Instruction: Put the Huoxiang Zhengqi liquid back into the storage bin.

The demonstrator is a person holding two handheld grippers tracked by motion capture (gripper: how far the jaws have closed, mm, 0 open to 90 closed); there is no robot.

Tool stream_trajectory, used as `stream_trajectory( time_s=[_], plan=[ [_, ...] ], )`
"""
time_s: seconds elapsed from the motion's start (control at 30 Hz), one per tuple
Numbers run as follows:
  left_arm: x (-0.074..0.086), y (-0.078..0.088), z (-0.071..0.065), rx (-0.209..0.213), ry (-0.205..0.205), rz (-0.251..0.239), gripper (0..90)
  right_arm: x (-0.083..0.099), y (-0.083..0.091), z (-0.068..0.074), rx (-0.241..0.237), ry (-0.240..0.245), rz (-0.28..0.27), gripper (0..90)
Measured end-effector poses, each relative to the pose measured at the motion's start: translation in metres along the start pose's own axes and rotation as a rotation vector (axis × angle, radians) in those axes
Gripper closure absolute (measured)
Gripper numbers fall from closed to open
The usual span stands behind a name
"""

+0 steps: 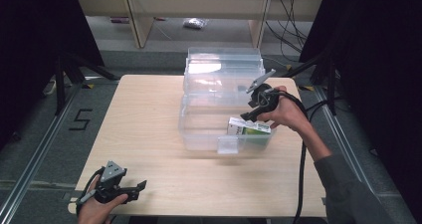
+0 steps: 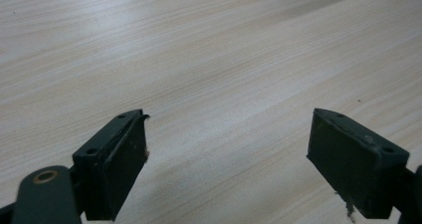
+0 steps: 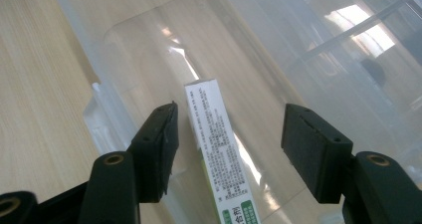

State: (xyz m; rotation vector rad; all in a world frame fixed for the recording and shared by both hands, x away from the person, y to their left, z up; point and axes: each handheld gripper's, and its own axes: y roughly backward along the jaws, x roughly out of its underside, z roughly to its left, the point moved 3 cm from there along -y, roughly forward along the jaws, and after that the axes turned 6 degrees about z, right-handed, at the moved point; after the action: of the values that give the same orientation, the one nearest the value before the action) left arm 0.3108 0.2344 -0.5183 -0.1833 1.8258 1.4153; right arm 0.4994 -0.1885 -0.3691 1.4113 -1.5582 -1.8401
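A clear plastic bin (image 1: 201,129) stands on the wooden table (image 1: 144,114), its lid swung back behind it. A white and green carton (image 1: 249,126) lies inside against the bin's right wall. My right gripper (image 1: 251,114) hangs open just above that carton (image 3: 219,149), whose printed side runs between the jaws without touching them. My left gripper (image 1: 137,190) rests low at the table's near left corner, open, with bare wood (image 2: 224,84) between its jaws.
The bin's open lid (image 1: 224,67) reaches to the table's far edge. A cable (image 1: 301,169) trails from the right gripper down past the forearm. Dark stands flank the table on both sides.
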Motion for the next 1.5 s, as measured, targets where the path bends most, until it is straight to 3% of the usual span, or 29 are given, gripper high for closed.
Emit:
stream_trajectory(
  time_s=[0.1,0.13,0.17,0.23,0.3,0.33,0.6,0.87,0.97,1.07,1.37,1.47,1.5],
  plan=[
    [0.000,0.000,-0.001,-0.006,0.003,0.003,15.1,0.005,0.004,0.004,0.020,-0.028,-0.019,38.2],
    [0.000,0.000,-0.001,-0.007,0.004,0.003,15.1,0.006,0.005,0.003,0.039,-0.002,-0.036,37.8],
    [0.000,0.001,0.000,-0.012,-0.001,0.011,15.1,0.008,0.007,0.004,0.043,-0.034,-0.036,37.6],
    [0.000,0.000,0.000,-0.003,0.003,0.000,15.1,0.012,0.010,0.004,0.045,-0.019,-0.053,37.3],
    [0.000,-0.001,0.000,0.004,0.005,0.003,15.1,0.013,0.012,0.004,0.050,-0.024,-0.068,37.0],
    [0.000,0.000,0.000,-0.003,0.002,0.002,15.1,0.017,0.014,0.007,0.059,-0.049,-0.091,36.3],
    [0.000,0.000,0.000,-0.001,-0.001,0.008,15.1,0.031,0.021,0.014,0.065,-0.056,-0.170,35.3],
    [0.000,-0.001,0.000,0.004,0.007,0.001,15.1,0.040,0.024,0.024,0.063,-0.078,-0.211,34.6],
    [0.000,0.000,0.000,-0.004,0.003,0.002,15.1,0.043,0.025,0.027,0.056,-0.077,-0.201,34.0],
    [0.000,0.000,0.000,-0.004,0.001,0.003,15.1,0.046,0.024,0.032,0.057,-0.101,-0.231,33.5],
    [0.000,0.000,0.001,-0.007,-0.011,0.016,15.1,0.058,0.024,0.040,0.048,-0.102,-0.250,31.9],
    [0.000,0.000,0.001,-0.008,-0.019,0.019,15.1,0.066,0.021,0.040,0.046,-0.126,-0.264,30.8],
    [0.000,-0.001,0.000,-0.005,-0.004,0.004,15.1,0.068,0.020,0.041,0.040,-0.138,-0.259,30.3]
  ],
)
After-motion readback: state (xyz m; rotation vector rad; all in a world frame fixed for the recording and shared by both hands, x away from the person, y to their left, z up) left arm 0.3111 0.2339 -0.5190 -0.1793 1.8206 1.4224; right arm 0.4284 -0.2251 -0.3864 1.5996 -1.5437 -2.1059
